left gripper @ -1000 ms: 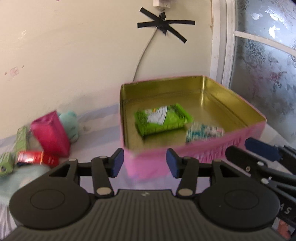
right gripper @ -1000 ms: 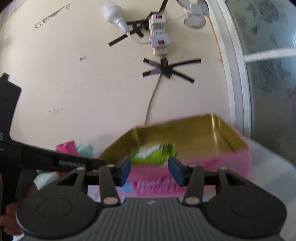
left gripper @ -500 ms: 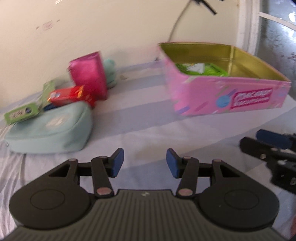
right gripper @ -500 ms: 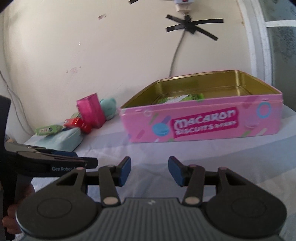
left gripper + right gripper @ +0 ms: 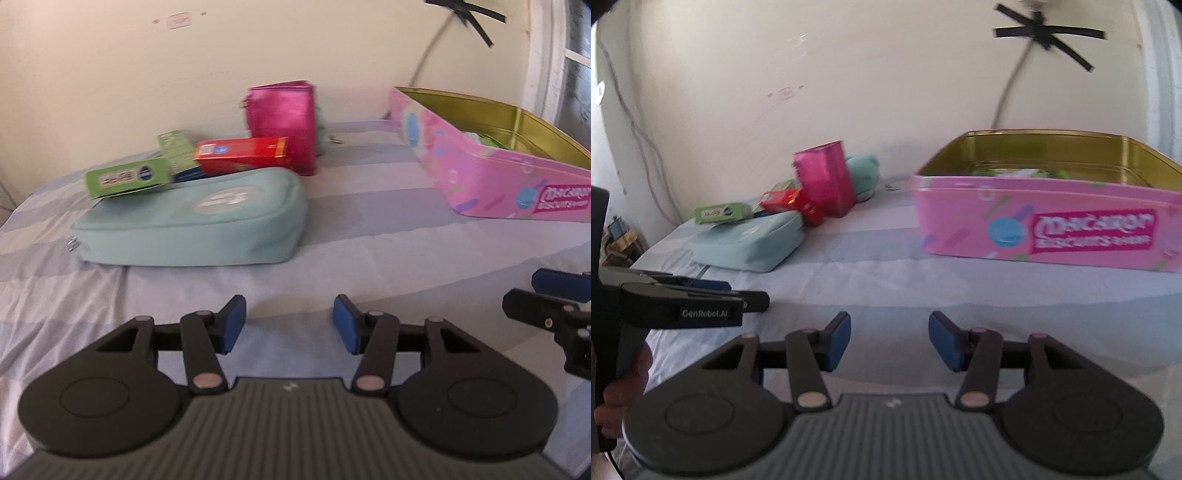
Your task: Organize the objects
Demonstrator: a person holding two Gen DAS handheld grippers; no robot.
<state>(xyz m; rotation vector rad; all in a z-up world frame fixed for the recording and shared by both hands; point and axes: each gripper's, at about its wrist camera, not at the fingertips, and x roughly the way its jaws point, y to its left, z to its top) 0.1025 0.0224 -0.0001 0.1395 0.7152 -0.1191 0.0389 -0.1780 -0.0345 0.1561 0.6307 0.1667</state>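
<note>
Two hand-held grippers hover empty over the striped tabletop (image 5: 369,229) — left hand-held gripper (image 5: 289,324) opening, right hand-held gripper (image 5: 889,340) parted — with the pink tin (image 5: 1049,229) at two o'clock and the teal pouch (image 5: 192,218) at eleven o'clock.

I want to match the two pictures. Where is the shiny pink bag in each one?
Left wrist view: the shiny pink bag stands upper middle, behind the red box.
Right wrist view: the bag is left of centre, by the wall.
Shared landmark: the pink macaron tin, to the right of the bag in both.
</note>
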